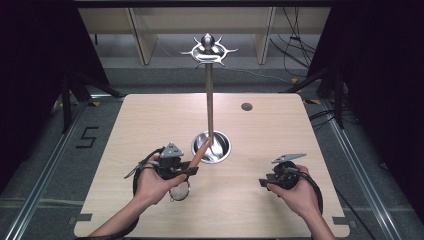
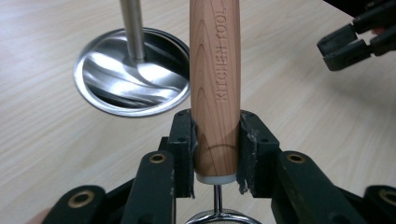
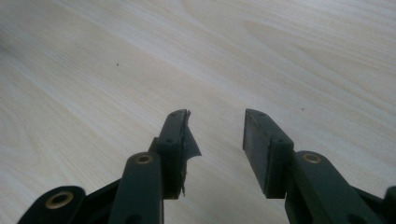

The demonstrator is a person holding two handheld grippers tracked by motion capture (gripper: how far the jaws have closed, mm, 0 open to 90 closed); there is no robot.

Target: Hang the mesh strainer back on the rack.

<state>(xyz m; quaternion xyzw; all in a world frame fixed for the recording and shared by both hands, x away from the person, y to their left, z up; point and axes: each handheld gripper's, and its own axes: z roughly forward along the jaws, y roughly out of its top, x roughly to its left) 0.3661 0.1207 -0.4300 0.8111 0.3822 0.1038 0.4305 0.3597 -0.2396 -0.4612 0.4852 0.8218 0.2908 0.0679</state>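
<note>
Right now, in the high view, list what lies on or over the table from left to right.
Left gripper → wooden handle → stand base → table hole → right gripper.

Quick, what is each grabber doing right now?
Left gripper: closed on the wooden handle of a kitchen tool.
Right gripper: open, holding nothing, just above the table.

You get even overhead light on the pale wooden counter (image 1: 150, 125), dark surroundings beyond it, bright glare on the round polished steel base (image 2: 133, 70), and softly blurred black jaws nearest each gripper camera.
</note>
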